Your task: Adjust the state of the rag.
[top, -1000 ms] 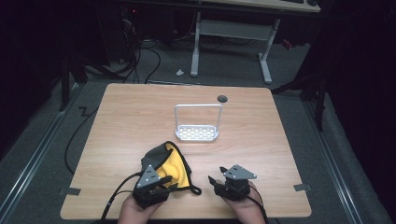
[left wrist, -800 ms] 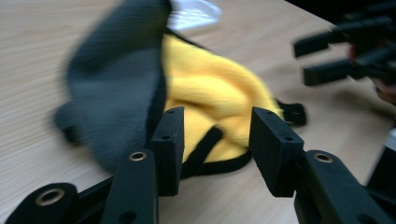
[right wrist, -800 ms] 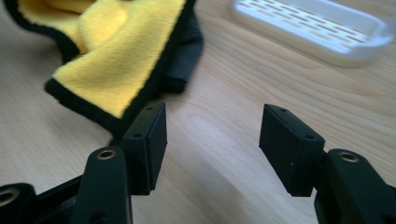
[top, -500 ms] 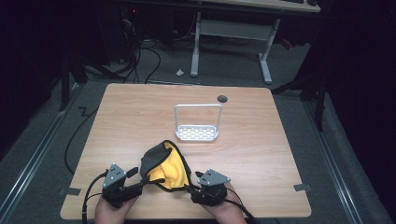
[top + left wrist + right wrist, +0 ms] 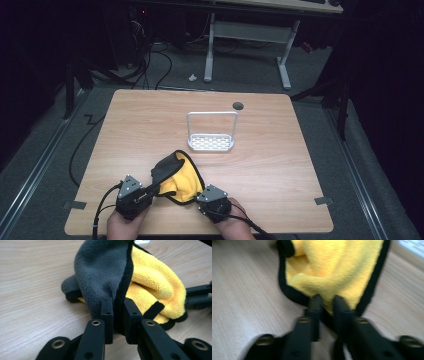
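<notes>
Wooden tabletop [image 5: 280, 165], dark room around it. Left gripper [image 5: 118, 315]: jaws have just been closing and now pinch the black hem of the cloth [image 5: 140, 282], grey side up. Right gripper [image 5: 325, 303]: jaws have likewise just been closing and clamp the cloth's yellow corner at its hem. Cloth lies bunched near the front edge, between both grippers. Beyond it stands a white rack [image 5: 211, 142].

Both tongs, left [image 5: 154, 188] and right [image 5: 199, 196], pinch the yellow-grey cloth [image 5: 181, 176].
</notes>
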`<state>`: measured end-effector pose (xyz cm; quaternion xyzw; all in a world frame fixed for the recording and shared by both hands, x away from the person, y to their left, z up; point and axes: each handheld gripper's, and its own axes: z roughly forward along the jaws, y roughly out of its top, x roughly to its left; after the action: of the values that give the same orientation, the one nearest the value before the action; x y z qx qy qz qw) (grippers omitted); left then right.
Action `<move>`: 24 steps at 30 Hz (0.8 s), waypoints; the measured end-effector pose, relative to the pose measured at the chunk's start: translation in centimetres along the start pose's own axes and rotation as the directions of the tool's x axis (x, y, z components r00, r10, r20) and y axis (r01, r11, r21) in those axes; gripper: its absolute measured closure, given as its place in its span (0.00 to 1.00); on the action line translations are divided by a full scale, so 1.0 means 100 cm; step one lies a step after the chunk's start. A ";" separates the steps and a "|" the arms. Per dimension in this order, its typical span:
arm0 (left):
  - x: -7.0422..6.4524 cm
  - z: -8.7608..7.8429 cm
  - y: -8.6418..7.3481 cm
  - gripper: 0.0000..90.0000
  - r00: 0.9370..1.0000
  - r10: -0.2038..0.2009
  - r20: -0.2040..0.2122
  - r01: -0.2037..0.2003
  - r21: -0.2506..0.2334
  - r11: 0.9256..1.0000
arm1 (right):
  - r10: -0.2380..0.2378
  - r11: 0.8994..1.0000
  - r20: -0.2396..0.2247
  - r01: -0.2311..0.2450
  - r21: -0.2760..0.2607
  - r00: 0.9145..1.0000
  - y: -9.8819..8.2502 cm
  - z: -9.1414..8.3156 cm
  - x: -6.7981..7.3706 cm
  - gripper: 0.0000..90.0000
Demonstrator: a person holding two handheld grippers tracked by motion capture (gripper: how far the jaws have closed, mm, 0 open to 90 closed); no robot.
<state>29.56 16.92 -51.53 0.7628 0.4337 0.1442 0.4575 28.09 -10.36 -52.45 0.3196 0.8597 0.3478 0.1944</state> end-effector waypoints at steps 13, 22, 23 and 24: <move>0.001 -0.005 0.002 0.92 1.000 0.016 -0.002 -0.016 -0.016 1.000 | 0.052 0.994 -0.049 -0.057 -0.094 0.997 0.001 -0.014 0.006 0.45; 0.003 -0.007 0.002 0.91 1.000 0.012 0.005 -0.012 -0.022 1.000 | 0.033 0.999 0.037 -0.034 0.003 0.999 0.002 0.003 0.000 0.90; 0.004 -0.009 0.003 0.91 1.000 0.005 0.006 -0.005 -0.029 1.000 | 0.041 0.999 0.045 -0.041 -0.004 0.998 0.001 -0.001 -0.004 0.90; 0.005 -0.010 0.003 0.91 1.000 0.005 0.003 -0.005 -0.033 0.999 | 0.047 0.999 0.049 -0.047 -0.014 0.998 0.000 -0.004 -0.007 0.90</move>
<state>29.40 17.77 -50.79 0.7563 0.4287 0.1515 0.4704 28.41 -11.05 -52.14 0.3469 0.8446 0.3499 0.2096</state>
